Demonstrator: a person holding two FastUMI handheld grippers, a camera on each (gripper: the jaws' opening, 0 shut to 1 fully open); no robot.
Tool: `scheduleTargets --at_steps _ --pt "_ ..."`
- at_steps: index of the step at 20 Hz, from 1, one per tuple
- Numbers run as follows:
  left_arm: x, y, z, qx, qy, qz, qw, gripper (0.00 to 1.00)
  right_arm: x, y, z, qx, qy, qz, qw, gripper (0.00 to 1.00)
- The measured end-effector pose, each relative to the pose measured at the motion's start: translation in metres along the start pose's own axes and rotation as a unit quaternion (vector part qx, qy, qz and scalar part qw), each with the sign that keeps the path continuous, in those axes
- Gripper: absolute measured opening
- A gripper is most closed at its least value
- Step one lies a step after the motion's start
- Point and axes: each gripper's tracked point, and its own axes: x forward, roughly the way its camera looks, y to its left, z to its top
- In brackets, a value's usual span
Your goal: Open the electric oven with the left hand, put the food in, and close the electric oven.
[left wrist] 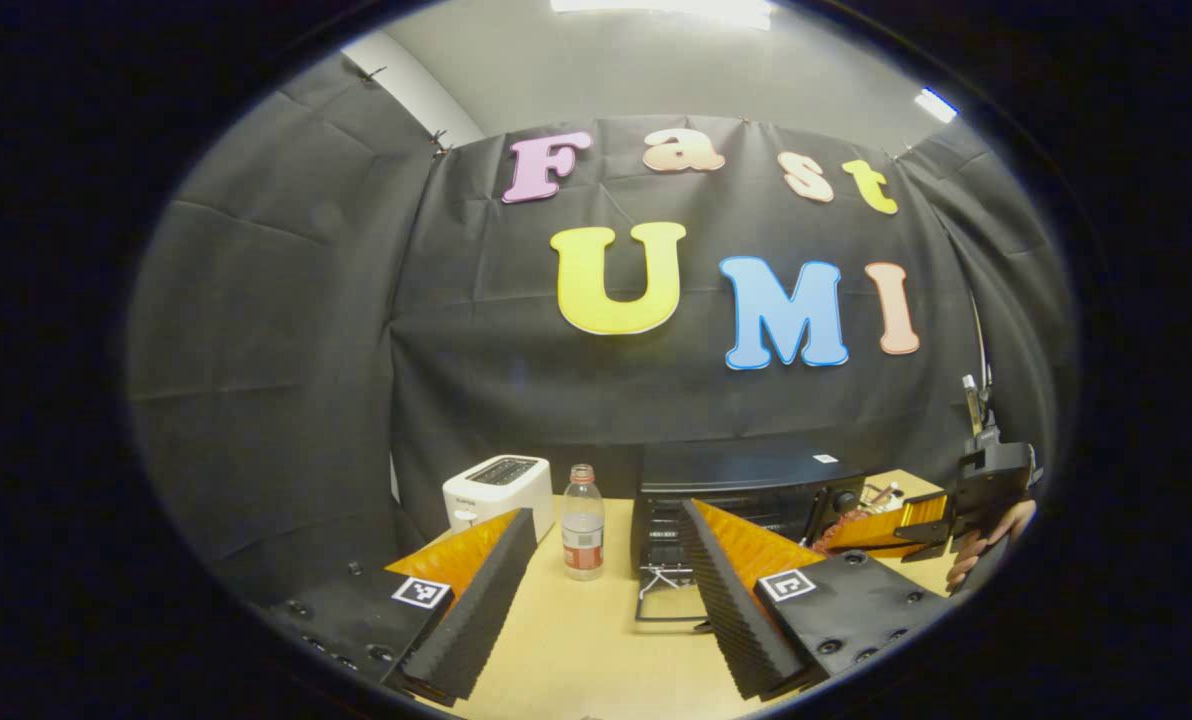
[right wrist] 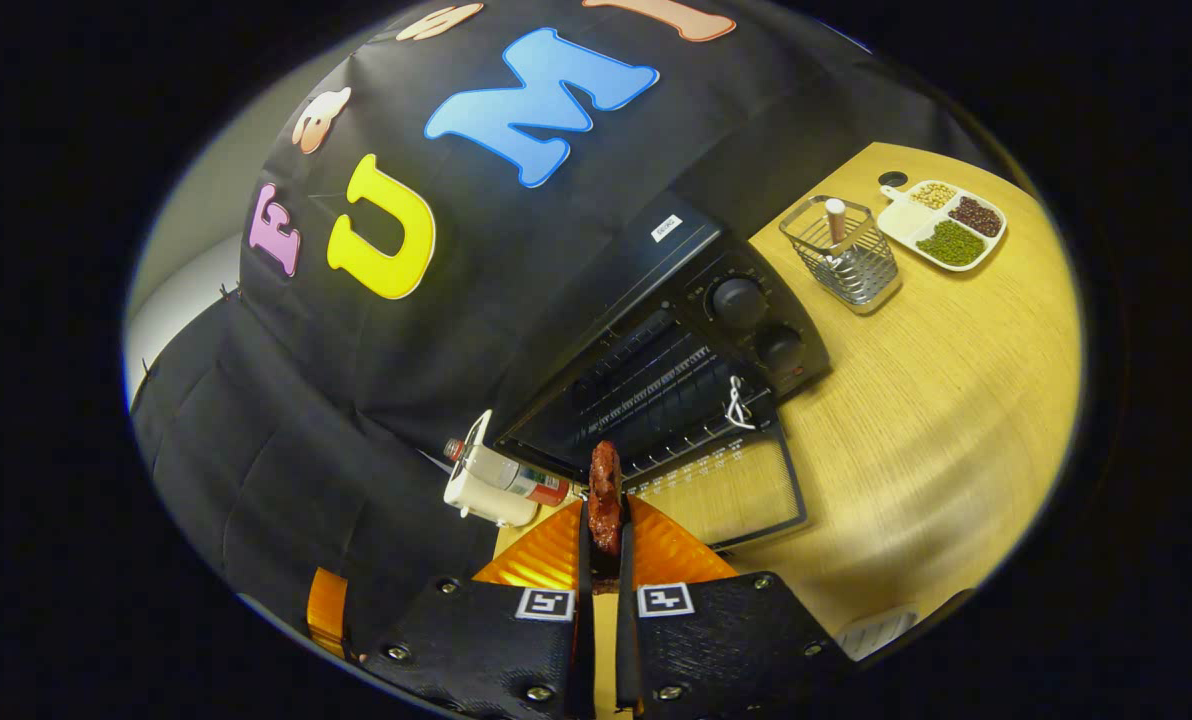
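Both tools were at work: the left tool (left wrist: 606, 590) hung spread and empty, the right tool (right wrist: 604, 560) was clenched on the food (right wrist: 605, 497), poised before the oven (right wrist: 676, 370), door (right wrist: 726, 495) already down; next, slide it onto the rack

Oven (right wrist: 656, 370) mouth open; bottle (left wrist: 583, 523) beside it.

Readable text: none. White sticker on the oven (right wrist: 666, 310) top, print too small to read; toaster (left wrist: 499, 491) front mark blurred; bottle (left wrist: 583, 522) label illegible; square coded tags on the gripper fingers, no letters
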Motion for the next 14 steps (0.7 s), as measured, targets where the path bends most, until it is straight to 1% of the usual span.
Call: scheduleTargets --at_steps 1,3,6,7,8,14 --pt "0.003 0.006 -0.001 0.001 0.001 0.003 1.0 0.91 0.009 0.004 0.005 0.005 -0.008 0.004 1.0 0.09" --pt "0.01 0.02 -0.008 0.001 0.01 0.012 1.0 0.97 0.029 0.009 0.01 0.01 -0.023 0.01 1.0 0.09" --pt "0.017 0.041 -0.016 0.001 0.02 0.027 0.999 0.96 0.057 0.006 0.015 0.012 -0.033 0.001 0.999 0.09" --pt "0.017 0.046 -0.016 0.004 0.021 0.032 0.999 0.92 0.067 0.005 0.018 0.016 -0.038 0.001 0.999 0.09" --pt "0.017 0.053 -0.017 0.009 0.023 0.037 0.999 0.96 0.077 0.005 0.021 0.024 -0.044 0.002 0.999 0.08" --pt "0.019 0.082 -0.029 0.029 0.048 0.059 0.997 0.97 0.125 -0.001 0.03 0.047 -0.062 -0.004 0.997 0.09"
